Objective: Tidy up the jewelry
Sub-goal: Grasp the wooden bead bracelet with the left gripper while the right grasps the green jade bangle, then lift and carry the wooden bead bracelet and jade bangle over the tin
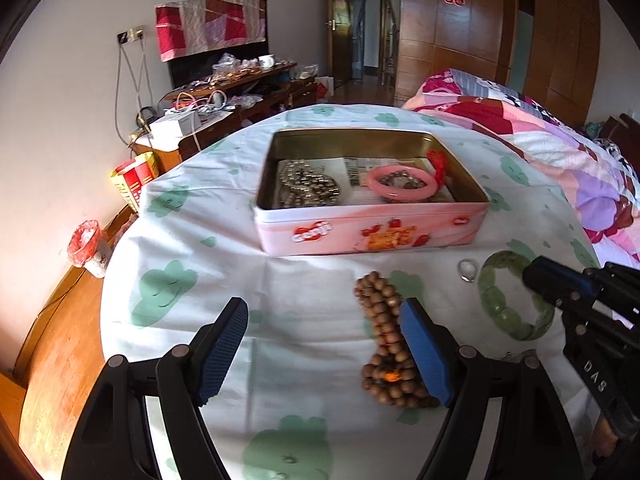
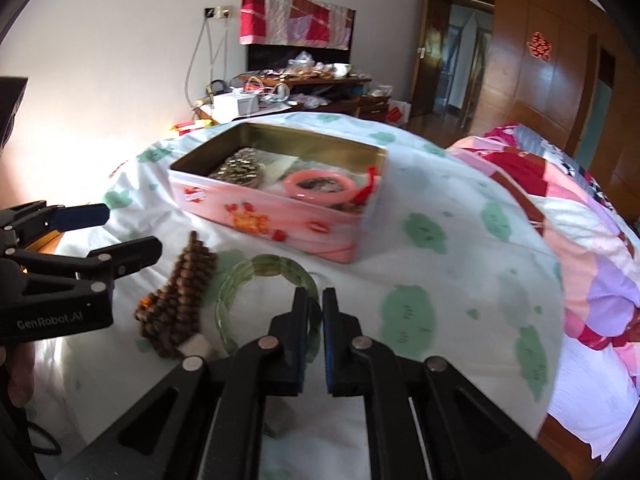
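Right wrist view, item one: green bangle (image 2: 256,280), lying flat on the bedsheet (image 2: 440,280) just in front of the pink tin (image 2: 280,224). Translucent mottled green, built of smooth segments in a closed ring. Likely rigid, moderately heavy for its size, slick on the surface and breakable if dropped; best taken across one side of the band, pads pinching inner and outer faces. The right gripper (image 2: 316,300) stands at the bangle's near rim, jaws almost closed with only a narrow slit between them; whether the band sits in that slit cannot be told.

Item two: wooden bead string (image 1: 388,336), brown round beads in a loose heap with one orange bead, in front of the tin and just left of the bangle. Likely light and limp, will drape and swing; take at the bunched middle. The left gripper (image 1: 324,344) hovers over it, jaws wide apart, holding nothing.

Item three: small clear ring (image 1: 467,270), between tin and bangle. Tiny, probably slippery.

Already inside the tin: pink bangle (image 1: 402,183) and metallic bead pile (image 1: 308,188).
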